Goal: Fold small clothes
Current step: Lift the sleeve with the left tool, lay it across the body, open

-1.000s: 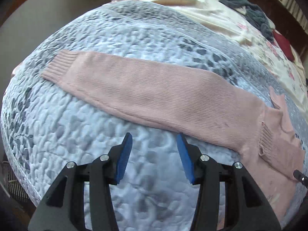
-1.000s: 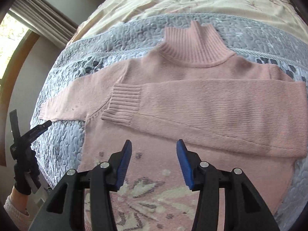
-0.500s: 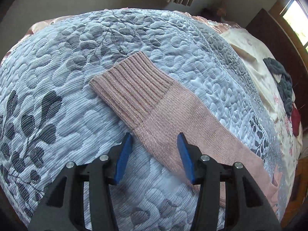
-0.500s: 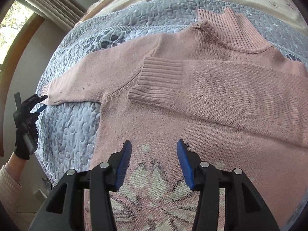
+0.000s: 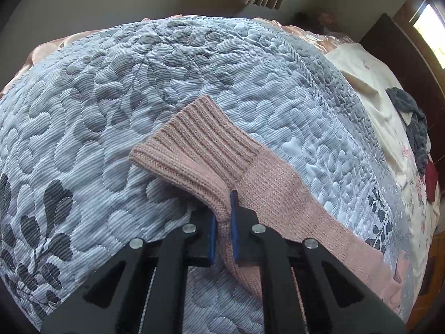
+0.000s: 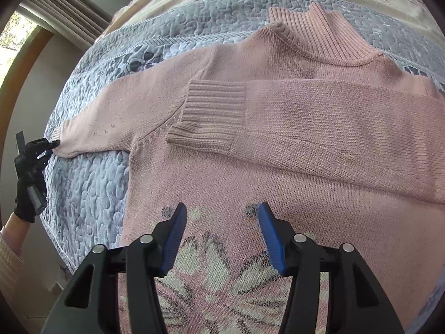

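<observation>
On the bed: left hand-held gripper clamped on pink sweater sleeve cuff; right hand-held gripper spread wide, hovering above sweater front, holding nothing.

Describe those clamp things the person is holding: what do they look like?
Each tool, left and right, is a matte black plastic frame with triangular cut-outs and round silver screws, ending in two flat blue pads. The left hand wears a black glove below a cream knit sleeve.

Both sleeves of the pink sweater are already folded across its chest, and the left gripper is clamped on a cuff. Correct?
Not quite. Only one sleeve lies across the sweater; the other sleeve stretches out over the quilt, as the right wrist view shows. The left gripper is clamped by that cuff.
</observation>
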Tool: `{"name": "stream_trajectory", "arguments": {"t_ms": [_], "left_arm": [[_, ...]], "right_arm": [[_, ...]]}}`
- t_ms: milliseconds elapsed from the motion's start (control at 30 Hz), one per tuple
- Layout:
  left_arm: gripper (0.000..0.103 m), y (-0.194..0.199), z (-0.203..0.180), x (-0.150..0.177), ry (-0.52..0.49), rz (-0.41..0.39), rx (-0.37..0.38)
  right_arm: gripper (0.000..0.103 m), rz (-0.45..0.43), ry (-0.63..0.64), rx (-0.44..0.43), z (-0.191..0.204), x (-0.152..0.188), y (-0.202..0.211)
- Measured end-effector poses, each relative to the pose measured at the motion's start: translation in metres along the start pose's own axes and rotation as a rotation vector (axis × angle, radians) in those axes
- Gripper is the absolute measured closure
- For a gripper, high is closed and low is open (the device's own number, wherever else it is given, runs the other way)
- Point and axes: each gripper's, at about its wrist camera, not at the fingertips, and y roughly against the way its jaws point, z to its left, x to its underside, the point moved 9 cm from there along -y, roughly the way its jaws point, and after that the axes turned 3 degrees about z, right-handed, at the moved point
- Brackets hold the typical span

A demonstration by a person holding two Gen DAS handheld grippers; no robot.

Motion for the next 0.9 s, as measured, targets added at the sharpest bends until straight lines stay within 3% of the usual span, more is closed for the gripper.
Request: {"name": "stream_trajectory", "arguments": {"t_ms": [133,300,600,800,900], "left_arm": [[0.098,0.015,-0.026,0.006,-0.087,-0.038,0.012],[0.098,0.052,-0.097,0.039,-0.244,-0.08,0.126],[0.098,0.075,-0.233,0.135,-0.381,-0.008,0.384],[0.098,0.072,-0.305,0.196,-0.437,0.04,0.483],[0.098,0.058,-0.325,0.225,-0.47,0.081,0.486]], "right_arm": [[0.049,0.002,-0.011,0.007,-0.01,0.004,0.003],[0.049,-0.008,-0.028,0.017,-0.028,0.005,0.012],[0.049,-0.031,-0.065,0.018,-0.061,0.003,0.027],[0.049,-0.044,-0.094,0.012,-0.084,0.005,0.036],[0.049,-0.047,-0.1,0.011,-0.093,0.005,0.039]]}}
